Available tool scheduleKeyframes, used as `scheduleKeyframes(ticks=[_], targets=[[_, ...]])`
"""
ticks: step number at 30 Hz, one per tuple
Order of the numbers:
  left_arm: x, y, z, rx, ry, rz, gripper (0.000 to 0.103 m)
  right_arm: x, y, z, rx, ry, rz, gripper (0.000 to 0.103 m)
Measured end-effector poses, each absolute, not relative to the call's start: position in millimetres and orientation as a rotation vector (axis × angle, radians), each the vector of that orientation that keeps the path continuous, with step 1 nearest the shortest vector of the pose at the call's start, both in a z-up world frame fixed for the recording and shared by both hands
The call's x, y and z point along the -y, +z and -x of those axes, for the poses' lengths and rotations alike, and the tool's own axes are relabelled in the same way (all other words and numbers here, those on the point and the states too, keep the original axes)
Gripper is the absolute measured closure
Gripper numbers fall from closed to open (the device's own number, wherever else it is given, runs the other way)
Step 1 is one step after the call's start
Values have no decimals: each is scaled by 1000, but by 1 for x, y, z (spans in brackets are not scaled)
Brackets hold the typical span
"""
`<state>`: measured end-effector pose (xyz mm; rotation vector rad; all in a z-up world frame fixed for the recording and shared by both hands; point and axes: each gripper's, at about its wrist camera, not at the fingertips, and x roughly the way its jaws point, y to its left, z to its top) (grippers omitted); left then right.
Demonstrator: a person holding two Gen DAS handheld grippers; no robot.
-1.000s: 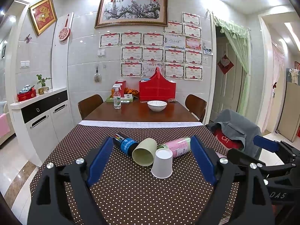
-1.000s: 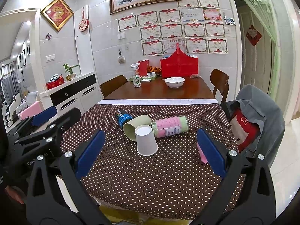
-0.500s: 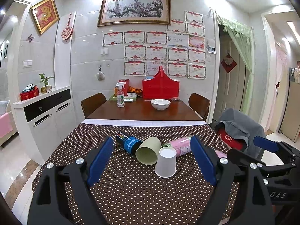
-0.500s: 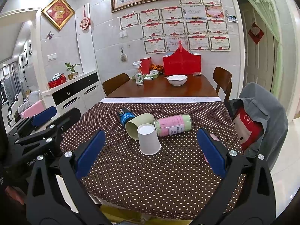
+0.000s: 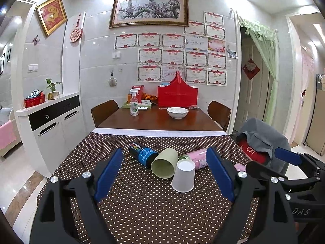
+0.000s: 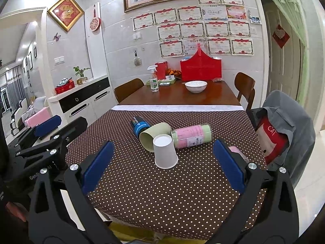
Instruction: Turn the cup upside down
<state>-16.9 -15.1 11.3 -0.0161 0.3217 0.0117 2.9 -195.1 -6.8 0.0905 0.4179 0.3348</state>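
Note:
A white paper cup (image 5: 183, 175) (image 6: 165, 151) stands mouth down on the brown dotted tablecloth (image 5: 142, 203) (image 6: 162, 193). A pale green cup (image 5: 165, 163) (image 6: 154, 135) lies on its side just behind it, mouth towards me. My left gripper (image 5: 164, 172) is open and empty, above the cloth short of the cups. My right gripper (image 6: 162, 164) is open and empty, with the white cup seen between its fingers. The right gripper also shows at the right edge of the left wrist view (image 5: 288, 158), and the left gripper at the left of the right wrist view (image 6: 48, 124).
A dark blue can (image 5: 142, 152) (image 6: 139, 125) and a pink-labelled jar (image 5: 197, 156) (image 6: 192, 135) lie beside the green cup. A small pink object (image 6: 236, 151) lies near the right edge. Behind are a white bowl (image 5: 177, 112), a spray bottle (image 5: 134, 102), a red holder (image 5: 177, 93). A chair with a grey jacket (image 6: 284, 126) stands right.
Both views have shifted slightly; the cups sit a little further right and lower in each. Nothing on the table has moved and both grippers stay open.

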Motion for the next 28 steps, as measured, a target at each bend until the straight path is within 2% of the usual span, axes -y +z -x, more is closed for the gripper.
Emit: scheduleKeyframes(ticks=[28], targets=[[10, 4, 5, -371, 17, 27, 20, 192, -16, -13, -452, 338, -85, 6]])
